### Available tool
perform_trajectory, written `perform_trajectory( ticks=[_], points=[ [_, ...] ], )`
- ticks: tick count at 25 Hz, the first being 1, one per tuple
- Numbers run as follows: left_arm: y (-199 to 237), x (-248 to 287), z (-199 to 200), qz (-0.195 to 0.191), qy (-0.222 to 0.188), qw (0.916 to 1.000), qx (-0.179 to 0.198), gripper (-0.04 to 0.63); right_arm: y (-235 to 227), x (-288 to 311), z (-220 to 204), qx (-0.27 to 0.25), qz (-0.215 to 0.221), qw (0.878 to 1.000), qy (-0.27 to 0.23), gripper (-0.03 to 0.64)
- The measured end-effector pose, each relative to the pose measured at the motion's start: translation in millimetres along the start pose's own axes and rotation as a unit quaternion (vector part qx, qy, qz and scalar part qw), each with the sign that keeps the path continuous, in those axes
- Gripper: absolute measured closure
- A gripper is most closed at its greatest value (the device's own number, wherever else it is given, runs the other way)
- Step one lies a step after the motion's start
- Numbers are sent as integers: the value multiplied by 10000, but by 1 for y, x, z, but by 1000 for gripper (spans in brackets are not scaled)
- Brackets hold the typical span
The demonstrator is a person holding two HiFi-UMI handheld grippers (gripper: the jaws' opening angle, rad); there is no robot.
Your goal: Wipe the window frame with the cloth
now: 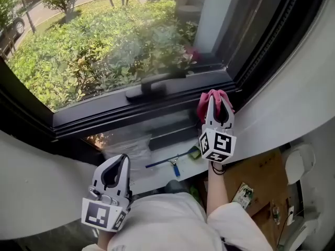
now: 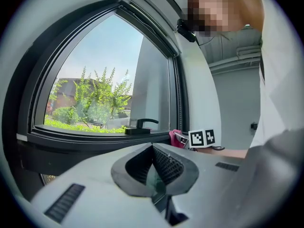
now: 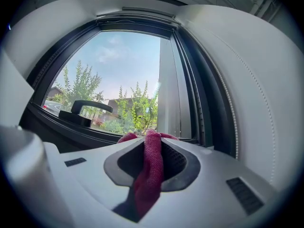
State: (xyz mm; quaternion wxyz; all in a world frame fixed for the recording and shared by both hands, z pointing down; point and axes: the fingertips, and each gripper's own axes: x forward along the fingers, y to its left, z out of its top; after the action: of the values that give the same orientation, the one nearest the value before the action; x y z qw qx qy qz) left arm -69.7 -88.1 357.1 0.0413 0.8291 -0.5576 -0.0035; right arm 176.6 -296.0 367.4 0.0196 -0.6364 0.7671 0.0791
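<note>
Pinching the one crimson woven cloth (image 3: 150, 172) tight between its jaws, the right gripper (image 1: 217, 96) holds it at the lower right corner of the black metal window frame (image 1: 99, 116). The left gripper (image 2: 153, 147), the second of two, has its jaws together on nothing and hangs low, well apart from the frame. A single black lever handle (image 1: 149, 89) sits on the sash.

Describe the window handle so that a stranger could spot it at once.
Start at the big window with shrubs outside. Follow its black bottom rail; the handle sits mid-rail, left of the red cloth. It alone juts out, a black lever.
</note>
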Motion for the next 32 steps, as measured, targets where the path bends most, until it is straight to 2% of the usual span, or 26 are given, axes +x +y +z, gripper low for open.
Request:
perform_trajectory(
  ticks=[7,32],
  points=[
    [-3,4,-1,-145,-10,9999,-17,586,11,-2,3,-109,83,9999,8,538],
    [0,-4,-2,-20,-85,9999,-106,586,65,-13,9,-347,523,9980,-12,538]
  ],
)
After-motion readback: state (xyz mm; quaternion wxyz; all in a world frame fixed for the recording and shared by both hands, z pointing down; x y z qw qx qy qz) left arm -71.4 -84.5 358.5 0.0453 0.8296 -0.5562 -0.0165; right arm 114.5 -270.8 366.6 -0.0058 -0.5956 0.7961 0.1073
